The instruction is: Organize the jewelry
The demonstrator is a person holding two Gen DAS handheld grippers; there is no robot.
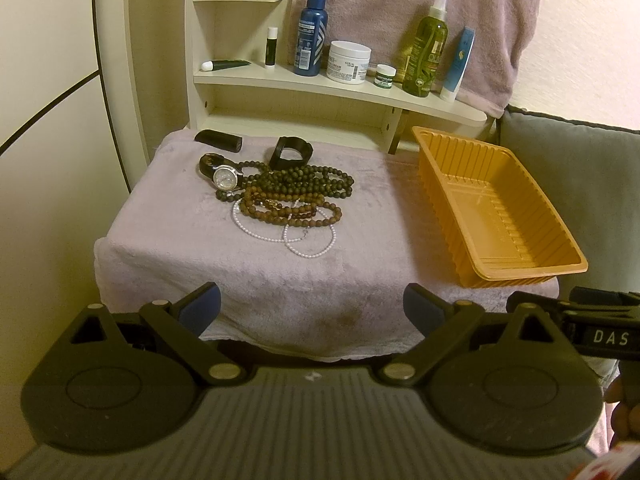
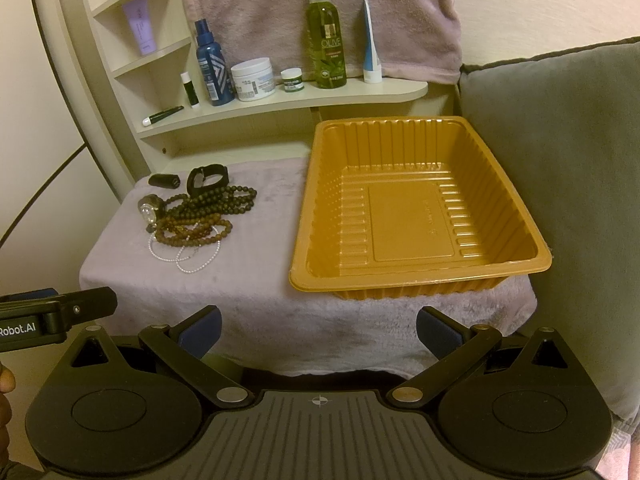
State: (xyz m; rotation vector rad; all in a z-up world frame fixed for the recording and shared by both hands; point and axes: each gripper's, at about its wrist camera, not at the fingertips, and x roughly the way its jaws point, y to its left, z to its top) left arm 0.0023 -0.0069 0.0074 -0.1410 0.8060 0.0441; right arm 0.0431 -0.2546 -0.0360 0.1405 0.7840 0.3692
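"OLIVE" label on green spray bottle (image 2: 325,36)

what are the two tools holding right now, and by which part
Nothing. The left tool and right tool are both open and empty, short of the towel's front edge; the jewelry pile lies untouched beside the empty orange tray.

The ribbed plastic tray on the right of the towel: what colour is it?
Orange. The ribbed plastic tray is plain, with no pattern, and empty; the right wrist view shows it best.
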